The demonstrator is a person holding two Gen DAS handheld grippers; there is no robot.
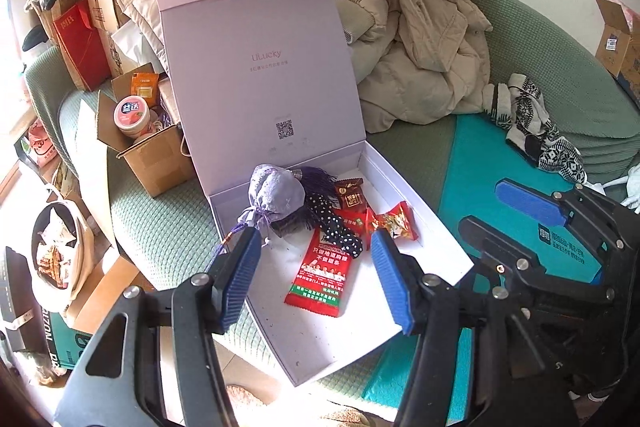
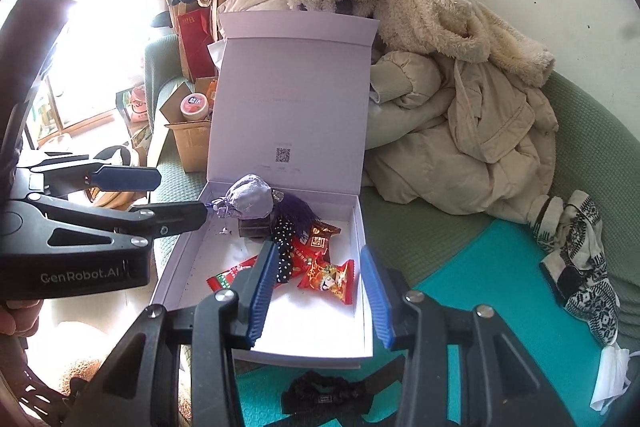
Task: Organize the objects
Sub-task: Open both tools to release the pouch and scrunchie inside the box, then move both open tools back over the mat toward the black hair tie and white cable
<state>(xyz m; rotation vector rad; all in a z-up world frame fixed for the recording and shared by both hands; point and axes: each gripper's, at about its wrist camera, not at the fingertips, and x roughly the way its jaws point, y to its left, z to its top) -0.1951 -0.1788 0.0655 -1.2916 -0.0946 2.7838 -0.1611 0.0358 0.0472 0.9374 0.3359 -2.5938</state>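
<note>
Both tools empty over the open lilac cardboard gift box (image 2: 362, 227) on the sofa: left tool (image 1: 316, 247) released, right tool (image 2: 320, 267) jaws spread. Snack packets (image 2: 328, 277) are boxed. Between picks; likely next is the black scrunchie (image 2: 324, 393) just outside the box.

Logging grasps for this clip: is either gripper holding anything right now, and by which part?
Nothing is held. The left gripper and right gripper both stand open and empty above the open white gift box; the snacks and lavender pouch lie inside it.
</note>
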